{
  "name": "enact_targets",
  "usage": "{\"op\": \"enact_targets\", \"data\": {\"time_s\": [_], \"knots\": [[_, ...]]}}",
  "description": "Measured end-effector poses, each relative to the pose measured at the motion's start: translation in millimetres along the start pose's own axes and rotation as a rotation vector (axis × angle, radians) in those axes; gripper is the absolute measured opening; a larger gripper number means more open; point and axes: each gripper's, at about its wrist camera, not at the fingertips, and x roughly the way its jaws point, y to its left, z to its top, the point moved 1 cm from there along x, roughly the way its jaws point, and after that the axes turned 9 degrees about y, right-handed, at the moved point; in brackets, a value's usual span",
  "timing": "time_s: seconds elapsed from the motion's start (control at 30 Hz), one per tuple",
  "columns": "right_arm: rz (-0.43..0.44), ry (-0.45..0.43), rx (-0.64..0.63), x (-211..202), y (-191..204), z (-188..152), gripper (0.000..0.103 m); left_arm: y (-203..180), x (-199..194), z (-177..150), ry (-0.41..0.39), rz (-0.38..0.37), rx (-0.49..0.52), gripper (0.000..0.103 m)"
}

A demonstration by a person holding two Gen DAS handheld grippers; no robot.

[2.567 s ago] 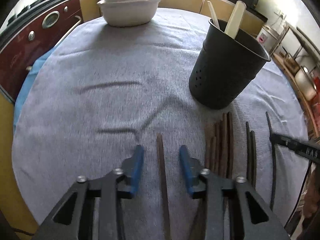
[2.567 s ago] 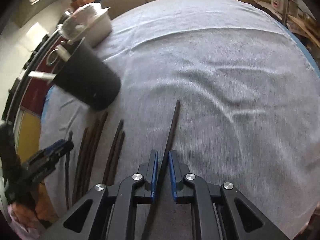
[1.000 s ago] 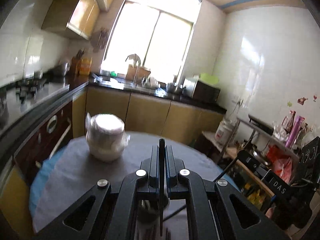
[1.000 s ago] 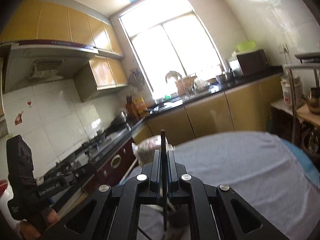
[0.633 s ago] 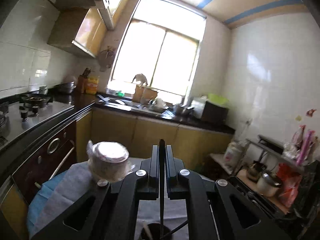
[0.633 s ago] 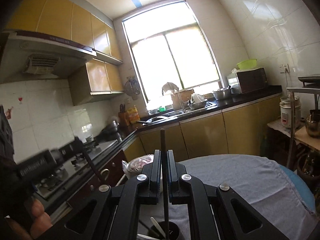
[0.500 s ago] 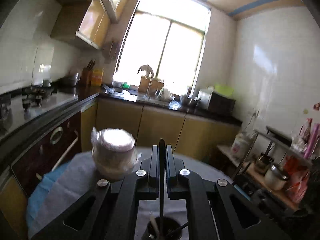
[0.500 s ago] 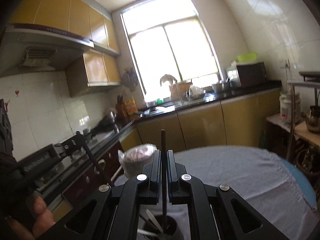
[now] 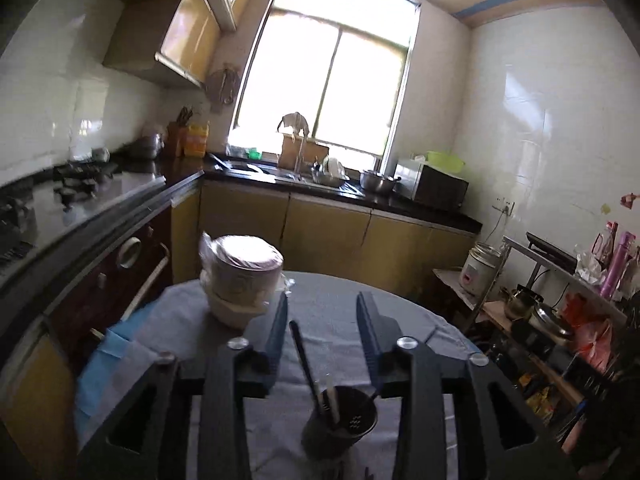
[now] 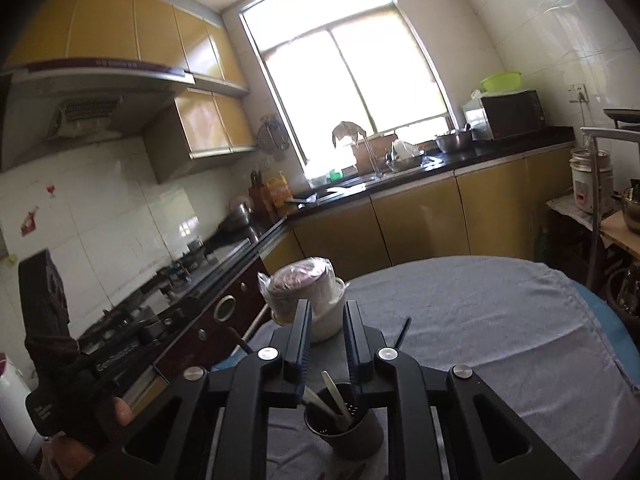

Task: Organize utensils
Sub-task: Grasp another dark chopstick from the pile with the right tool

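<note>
A black perforated utensil cup [image 9: 339,426] stands on the grey cloth table [image 9: 328,316]. A dark chopstick [image 9: 304,360] leans in it beside pale utensils. My left gripper [image 9: 322,322] is open and empty above the cup. In the right wrist view the cup [image 10: 344,426] holds pale utensils [image 10: 334,394], and a dark chopstick [image 10: 402,334] sticks up at its right. My right gripper [image 10: 326,320] is open and empty above the cup. The other gripper [image 10: 120,352] shows at the left.
A stack of wrapped white bowls [image 9: 240,280] stands at the table's far side, also in the right wrist view [image 10: 308,300]. Counter and stove [image 9: 76,188] run along the left. A shelf with pots [image 9: 540,304] stands at the right.
Both grippers held a chopstick upright over the cup and have opened. The chopsticks now stand in the cup.
</note>
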Motion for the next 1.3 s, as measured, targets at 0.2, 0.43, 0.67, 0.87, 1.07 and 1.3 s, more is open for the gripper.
{"op": "enact_targets", "data": {"time_s": [0.2, 0.43, 0.67, 0.87, 1.07, 1.3], "knots": [[-0.009, 0.103, 0.046, -22.7, -19.3, -30.3, 0.025, 19.6, -14.5, -61.4, 0.142, 0.074, 0.038, 0.047], [-0.032, 0.519, 0.186, 30.8, -55.2, -123.2, 0.025, 43.6, 10.3, -173.7, 0.485, 0.077, -0.038, 0.047], [-0.069, 0.725, 0.131, 68.2, -41.4, -192.9, 0.025, 42.2, 8.5, -237.1, 0.617, 0.079, -0.067, 0.047], [-0.118, 0.748, 0.005, 76.8, -20.3, -211.0, 0.025, 35.2, 4.9, -255.9, 0.643, 0.068, -0.058, 0.047], [-0.161, 0.762, -0.094, 82.7, -8.0, -226.1, 0.025, 15.2, 0.6, -262.7, 0.665, 0.003, -0.044, 0.047], [-0.264, 0.719, -0.143, 75.9, -26.9, -215.4, 0.025, -2.8, 5.1, -262.1, 0.705, -0.103, -0.043, 0.047]]}}
